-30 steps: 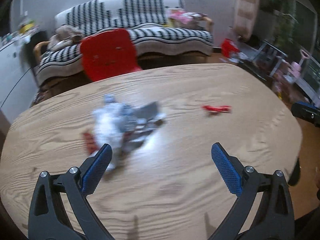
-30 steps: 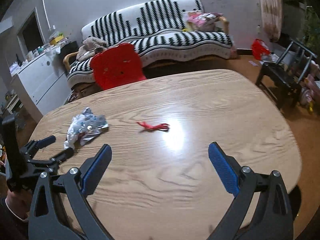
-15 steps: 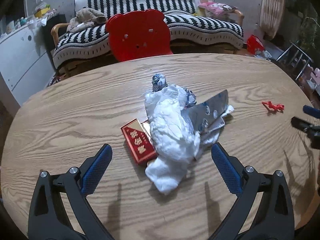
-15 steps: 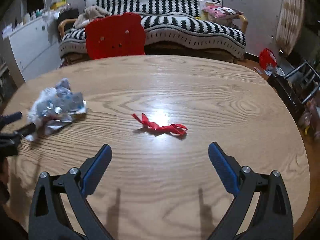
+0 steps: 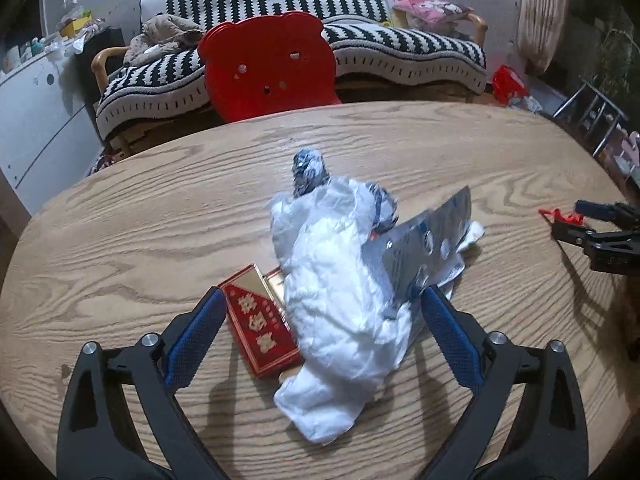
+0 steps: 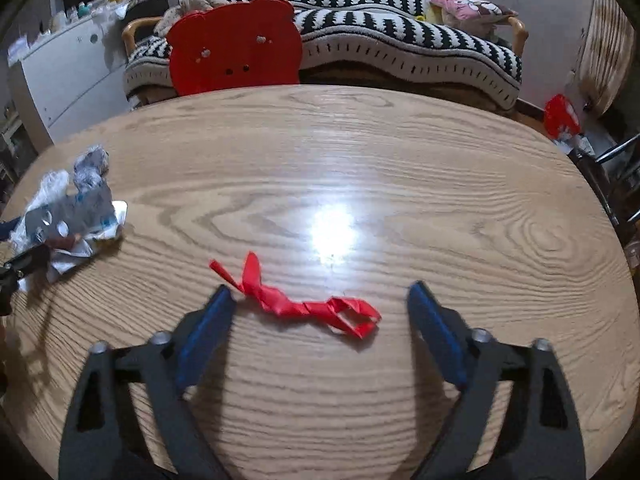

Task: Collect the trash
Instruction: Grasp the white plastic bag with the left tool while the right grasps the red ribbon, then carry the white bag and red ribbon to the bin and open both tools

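Left tool (image 5: 320, 312) wide open around trash pile; right tool (image 6: 320, 304) wide open around red strip, neither gripping anything.
Crumpled white plastic bag (image 5: 340, 300) lies on the wooden bench (image 5: 140, 220), between the left tool's blue pads, with a silver foil wrapper (image 5: 428, 244) against its right side, a small foil ball (image 5: 308, 172) at the far end and a red-gold carton (image 5: 256, 320) partly under it on the left. Twisted red plastic strip (image 6: 304, 300) lies flat mid-bench, left end touching the right tool's left pad (image 6: 208, 328). Red bear-shaped chair (image 5: 268, 68) and striped sofa (image 5: 400, 48) behind the bench.
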The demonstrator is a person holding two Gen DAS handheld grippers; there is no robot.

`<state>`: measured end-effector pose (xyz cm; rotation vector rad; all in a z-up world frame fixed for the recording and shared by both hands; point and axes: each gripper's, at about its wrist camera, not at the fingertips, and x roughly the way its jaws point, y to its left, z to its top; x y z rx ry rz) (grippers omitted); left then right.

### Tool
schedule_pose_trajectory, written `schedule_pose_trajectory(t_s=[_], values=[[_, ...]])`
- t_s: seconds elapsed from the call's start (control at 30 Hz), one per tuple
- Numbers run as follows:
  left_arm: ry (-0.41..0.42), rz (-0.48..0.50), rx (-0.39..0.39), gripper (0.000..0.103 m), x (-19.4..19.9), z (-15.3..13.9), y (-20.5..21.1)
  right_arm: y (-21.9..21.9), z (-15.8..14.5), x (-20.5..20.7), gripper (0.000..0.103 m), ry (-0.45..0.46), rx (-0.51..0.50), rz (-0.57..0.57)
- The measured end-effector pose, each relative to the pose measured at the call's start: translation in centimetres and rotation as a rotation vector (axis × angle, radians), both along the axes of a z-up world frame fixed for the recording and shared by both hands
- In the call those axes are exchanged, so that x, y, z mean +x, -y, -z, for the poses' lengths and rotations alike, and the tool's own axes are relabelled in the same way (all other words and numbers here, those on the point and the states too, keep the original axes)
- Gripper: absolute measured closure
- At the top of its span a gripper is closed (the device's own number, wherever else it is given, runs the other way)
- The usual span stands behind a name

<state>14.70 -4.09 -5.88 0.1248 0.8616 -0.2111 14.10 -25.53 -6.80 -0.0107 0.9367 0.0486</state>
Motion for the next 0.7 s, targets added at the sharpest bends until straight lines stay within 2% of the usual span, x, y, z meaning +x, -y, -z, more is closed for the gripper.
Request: schedule_pose_trajectory(t_s=[0.03,0.07,0.1,0.13,0.17,0.2,0.27,0.57,0.7], values=[[0.005,-0.002,0.002,0.02,0.1,-0.1,0.0,-0.1,-0.2,0.0,0.053,0.0,0.004,-0.012],[0.012,-0.001,-0.005,0.03,0.1,-0.3,0.0,-0.3,-0.5,0.0,0.064,-0.002,0.006,-0.021],[0.011,0.0,-0.012,0.043,0.1,-0.4,0.0,-0.7,-0.7,-0.2,0.082,-0.005,0.007,-0.028],[0.008,0.001,-0.017,0.05,0.0,-0.6,0.0,-0.9,-0.8,-0.3,0.091,-0.01,0.009,-0.037],[0.001,-0.002,-0.019,0.063,0.0,-0.8,0.0,-1.1,-0.8,-0.5,0.091,-0.013,0.008,-0.05],[-0.005,-0.006,-0.016,0.071,0.0,-0.9,0.0,-1.5,-0.8,-0.8,0.091,-0.012,0.001,-0.056],[-0.01,-0.004,-0.028,0.077,-0.3,-1.2,-0.1,-2.0,-1.0,-1.1,0.091,-0.014,-0.01,-0.064],[0.055,0.005,-0.07,0.079,-3.0,-4.8,-0.9,-2.5,-5.0,-4.2,0.091,0.059,0.066,-0.061],[0.06,0.011,-0.074,0.079,-4.1,-5.5,-0.4,-2.5,-6.2,-6.0,0.091,0.073,0.074,-0.055]])
